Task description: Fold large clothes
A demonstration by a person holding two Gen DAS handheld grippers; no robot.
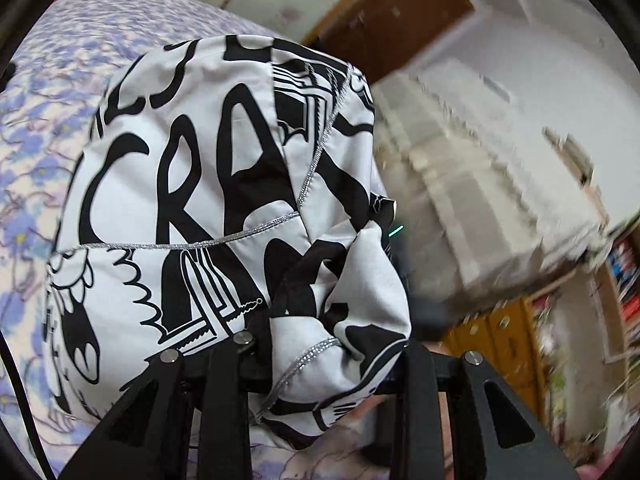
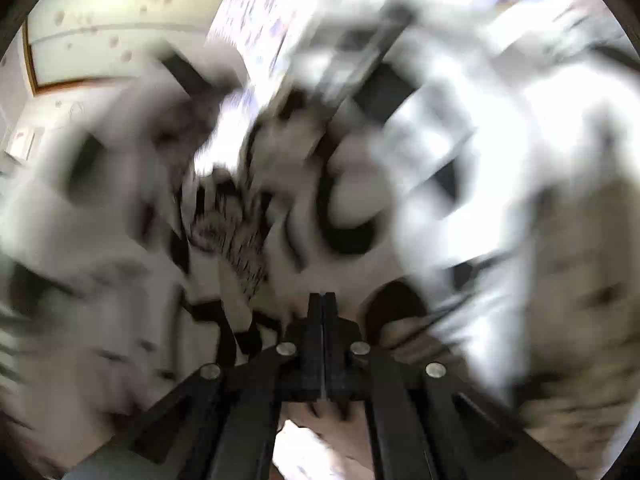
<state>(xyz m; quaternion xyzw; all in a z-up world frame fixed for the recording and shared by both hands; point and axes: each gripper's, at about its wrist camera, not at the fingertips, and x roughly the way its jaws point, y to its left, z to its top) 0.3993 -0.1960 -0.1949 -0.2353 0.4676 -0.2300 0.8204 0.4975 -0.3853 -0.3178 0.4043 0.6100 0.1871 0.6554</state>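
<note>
Nearest your left gripper [image 1: 320, 344], a bunched fold of the black-and-white printed garment [image 1: 208, 200] sits between its fingers; the fingers stand apart with the cloth wadded in the gap, though their tips are buried in fabric, so you cannot tell how firmly they bite. Beyond that wad, the garment billows up in a rounded mass, its bold black lettering and silver-stitched seams facing the left wrist camera. Behind the garment and to its left lies the bed [image 1: 52, 128], covered in a purple floral sheet. Farther off, to the right of the garment, the room blurs into a brown door [image 1: 392, 20], pale furniture and a wooden shelf [image 1: 616, 280] of books at the edge. Your right gripper [image 2: 323, 300] has its fingers pressed flat together, clenched with no visible gap; cloth of the garment [image 2: 352, 216] lies right at their tips, but the smear hides whether any is pinched between them. Past those tips the garment fills the right wrist view in heavy blur, with the floral bed [image 2: 280, 4] showing above it.
</note>
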